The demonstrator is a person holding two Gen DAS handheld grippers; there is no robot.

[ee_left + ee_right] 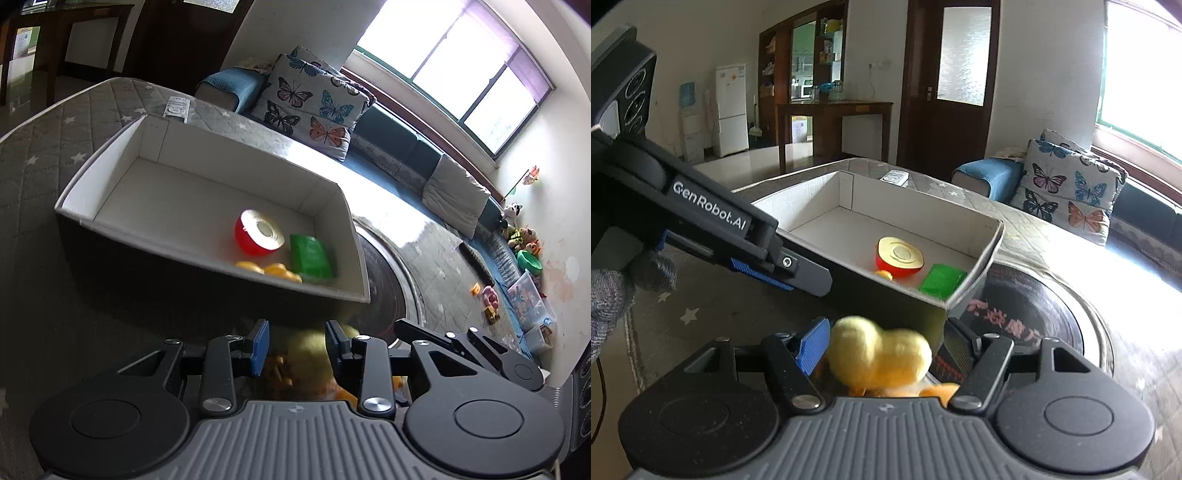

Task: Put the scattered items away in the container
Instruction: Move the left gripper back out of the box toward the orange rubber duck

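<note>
A white-lined cardboard box stands on the star-patterned mat. Inside it lie a red half-ball with a gold face, a green packet and some yellow pieces. A yellow plush duck lies just in front of the box's near wall. My right gripper is open with the duck between its fingers. My left gripper is open just above the same duck; it also shows in the right wrist view at the left.
A dark round table top lies right of the box. A remote control sits behind the box. A sofa with butterfly cushions runs along the window wall, with toys at its far end.
</note>
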